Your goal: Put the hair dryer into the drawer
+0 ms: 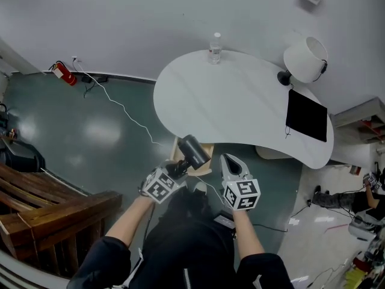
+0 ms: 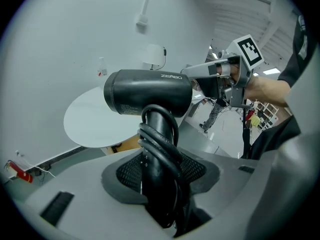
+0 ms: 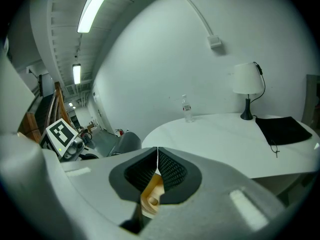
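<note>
A black hair dryer (image 1: 194, 150) points its barrel toward the white table. My left gripper (image 1: 180, 167) is shut on its handle. In the left gripper view the cord is wound around the handle, and the jaws (image 2: 160, 169) clamp the hair dryer (image 2: 150, 91) upright. An open wooden drawer (image 1: 206, 168) shows just under the table's near edge, below the dryer. My right gripper (image 1: 230, 160) hovers beside the dryer on its right, shut with nothing in it. In its own view the pads (image 3: 157, 156) meet, with the drawer's wood (image 3: 151, 196) seen beneath them.
On the curved white table (image 1: 240, 101) stand a water bottle (image 1: 215, 48), a white lamp (image 1: 305, 59) and a black mat (image 1: 307, 116). A wooden bench (image 1: 54, 209) is at the left. A fire extinguisher (image 1: 63, 73) and a cable lie by the wall.
</note>
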